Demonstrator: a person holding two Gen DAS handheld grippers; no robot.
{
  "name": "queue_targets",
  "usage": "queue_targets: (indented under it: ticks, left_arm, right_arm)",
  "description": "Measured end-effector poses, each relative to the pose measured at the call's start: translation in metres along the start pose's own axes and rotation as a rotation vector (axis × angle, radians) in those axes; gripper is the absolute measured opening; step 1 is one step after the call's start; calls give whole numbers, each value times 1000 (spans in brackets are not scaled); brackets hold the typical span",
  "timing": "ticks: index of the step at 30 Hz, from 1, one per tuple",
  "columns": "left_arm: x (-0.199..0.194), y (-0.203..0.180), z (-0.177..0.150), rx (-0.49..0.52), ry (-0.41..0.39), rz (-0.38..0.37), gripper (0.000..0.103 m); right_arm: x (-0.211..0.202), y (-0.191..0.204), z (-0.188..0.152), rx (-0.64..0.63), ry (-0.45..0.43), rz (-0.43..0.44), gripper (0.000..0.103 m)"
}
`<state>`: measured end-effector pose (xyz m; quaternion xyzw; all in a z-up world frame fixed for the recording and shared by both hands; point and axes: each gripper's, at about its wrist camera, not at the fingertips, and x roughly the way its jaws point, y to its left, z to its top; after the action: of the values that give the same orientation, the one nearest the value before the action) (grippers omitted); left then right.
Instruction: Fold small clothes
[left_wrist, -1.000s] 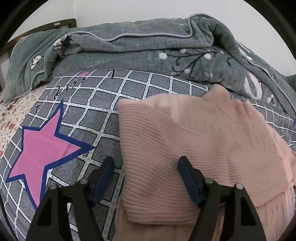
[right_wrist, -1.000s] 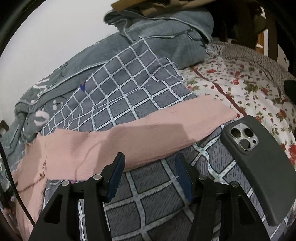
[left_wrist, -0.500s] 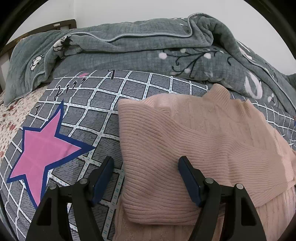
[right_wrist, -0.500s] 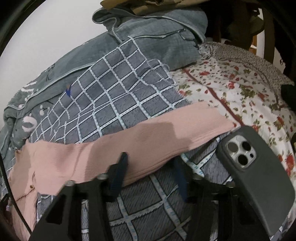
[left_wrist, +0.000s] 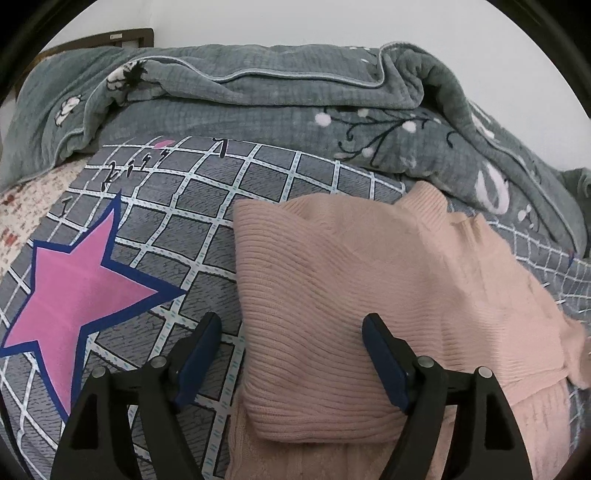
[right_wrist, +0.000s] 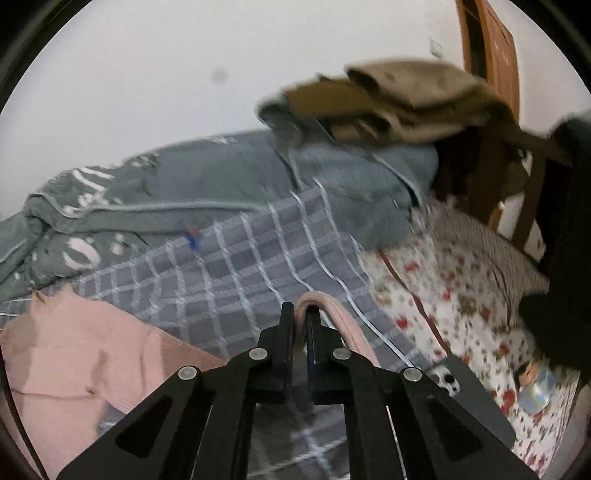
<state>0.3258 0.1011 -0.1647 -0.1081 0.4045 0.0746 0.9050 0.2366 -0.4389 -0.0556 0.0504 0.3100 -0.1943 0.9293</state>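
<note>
Nearest in the right wrist view, the right gripper (right_wrist: 300, 312) has its jaws pressed together on a narrow fold of the pink sweater (right_wrist: 74, 343), most likely a sleeve, though motion blur makes that uncertain. The pinched strip (right_wrist: 343, 325) arches up and trails back toward the body of the garment, lifted so it can be carried across for a fold. Just right of the gripper a phone (right_wrist: 469, 398) lies face down on the floral sheet (right_wrist: 454, 291).

In the left wrist view, the left gripper (left_wrist: 291, 332) is spread and widening further, straddling the sweater's near left edge without pinching it, probably poised to steady the cloth. One sleeve already lies folded across the sweater's front.

The sweater rests on a grey checked cover (left_wrist: 207, 229) with a pink star (left_wrist: 79, 288). Beyond it a grey floral quilt (left_wrist: 280, 110) is bunched against the wall, with brown clothes (right_wrist: 399, 99) piled at the far end.
</note>
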Motion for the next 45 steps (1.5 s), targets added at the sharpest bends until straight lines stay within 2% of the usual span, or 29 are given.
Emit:
queue_targets:
  ticks: [3,6,8,12,16,17,19,21,24,26,28,32,36,39,41,43,45]
  left_arm:
    - [-4,10,1,-46,-5,-54,79]
    - [-12,28,3,-119,-10,-104,79]
    - [-17,43,5,-160,-8,-108,79]
    - [-28,71,7,-199,-26,-67,79]
    - [-27,87,9,-223,-23,-56,79]
    - [-25,89,9,-226,-20,-62,79]
    - [-26,88,7,-220,-20,-58,79]
    - [-27,81,7,-180,-26,-65,79]
    - [-28,67,7,-120,-31,-90,79]
    - [-32,61,6,-98,-40,-142,79]
    - [-37,56,6,-89,-44,-206,79]
    - [-48,32,11,-55,-52,-317,79]
    - [-47,-4,17,-7,-27,-354,79]
    - [-31,-38,13,27,25,-331,79]
    - [-22,-55,8,70,45,-263,79]
    - [-11,-63,4,88,57,-157,79]
    - [-6,-54,5,40,53,-108,79]
  right_arm:
    - [-22,35,16,-42,-44,31,5]
    - [-46,91,29,-107,-91,94,5]
    - [-59,130,33,-146,-114,155,5]
    - [-87,227,27,-228,-143,329,5]
    - [-94,312,1,-274,-84,533,6]
    - [-91,332,-11,-294,-52,587,9]
    - [-83,371,-39,-375,46,695,37]
    - [-80,389,-62,-464,89,721,37]
    - [-80,369,-77,-494,77,711,40]
    - [-75,344,-74,-468,91,687,41]
    - [-69,307,-73,-424,98,633,45]
    - [-48,252,-75,-390,121,521,45]
    - [-28,211,-84,-362,161,425,45]
    - [-12,192,-92,-334,188,410,45]
    - [-4,186,-96,-315,202,408,45]
    - [5,184,-101,-295,220,411,45]
    - [11,184,-104,-283,235,419,45]
